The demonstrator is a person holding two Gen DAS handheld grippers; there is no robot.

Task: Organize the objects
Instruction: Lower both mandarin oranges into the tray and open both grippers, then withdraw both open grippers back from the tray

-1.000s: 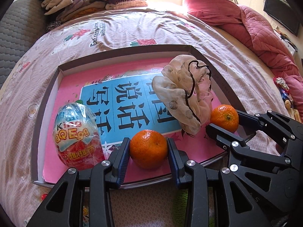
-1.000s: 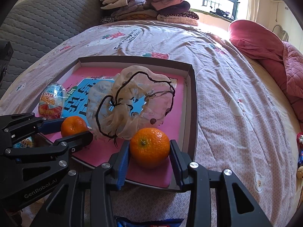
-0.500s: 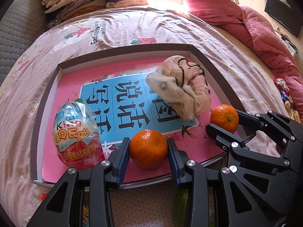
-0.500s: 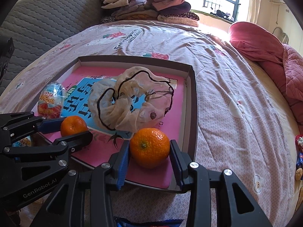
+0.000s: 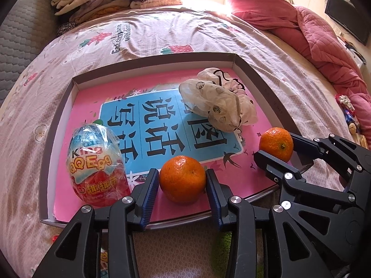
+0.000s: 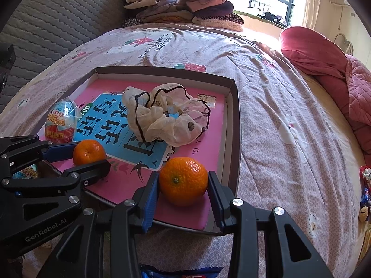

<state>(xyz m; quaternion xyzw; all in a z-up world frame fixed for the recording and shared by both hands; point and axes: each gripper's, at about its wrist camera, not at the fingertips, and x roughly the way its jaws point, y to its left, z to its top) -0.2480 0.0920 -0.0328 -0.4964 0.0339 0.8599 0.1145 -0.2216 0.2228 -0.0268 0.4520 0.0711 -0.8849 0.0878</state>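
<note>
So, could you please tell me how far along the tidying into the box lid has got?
Already lying in the shallow pink-lined box lid: the cream black-trimmed hair scrunchie and the foil-wrapped toy egg. In hand: the left hand-held gripper and the right hand-held gripper each clamp a small orange mandarin over the lid's near edge. Left: releasing both, plus the small items on the bedspread beside the lid.
</note>
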